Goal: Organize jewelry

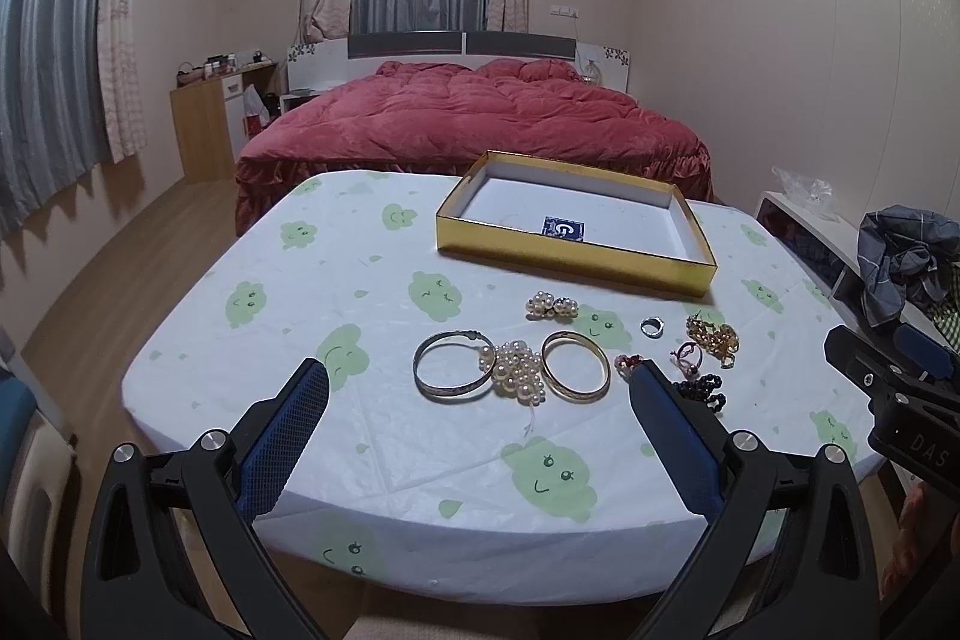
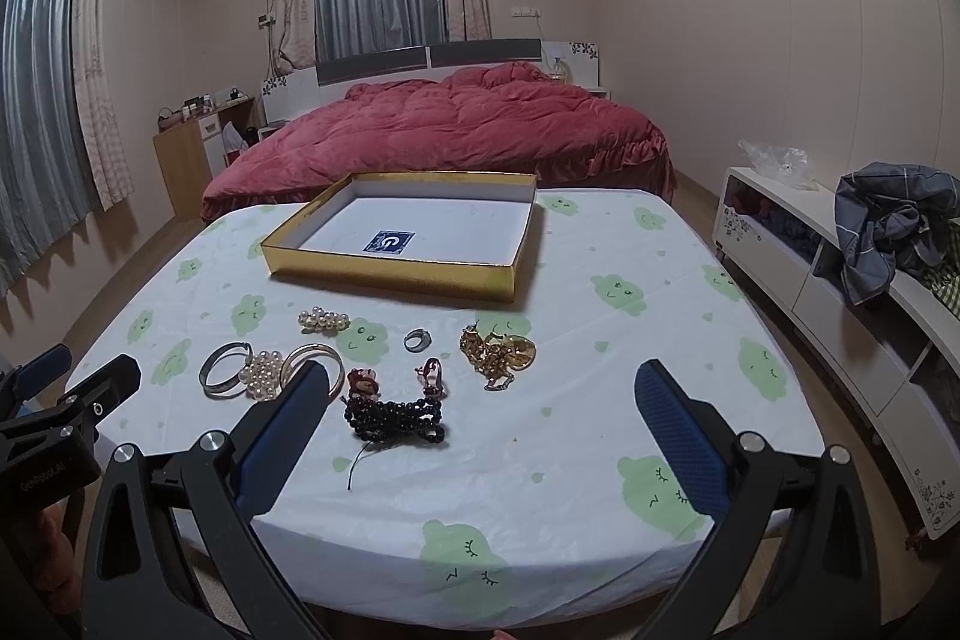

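Jewelry lies on the table in front of an open gold box (image 1: 561,253) (image 2: 390,274) with a white inside. In the left wrist view: a silver bangle (image 1: 427,381), a pearl cluster (image 1: 517,370), a gold bangle (image 1: 576,367), a small pearl piece (image 1: 551,306), a silver ring (image 1: 652,326), a gold chain heap (image 1: 714,337). In the right wrist view: a black bead bracelet (image 2: 396,418), a red charm (image 2: 363,381), the gold chain heap (image 2: 498,349), the ring (image 2: 417,339). My left gripper (image 1: 477,385) is open above the bangles. My right gripper (image 2: 480,388) is open above the beads.
The table (image 2: 540,460) has a white cloth with green cloud faces. A bed with a red quilt (image 1: 468,118) stands beyond it. A white cabinet (image 2: 840,292) with clothes on it stands to the right. A wooden desk (image 1: 207,124) is at far left.
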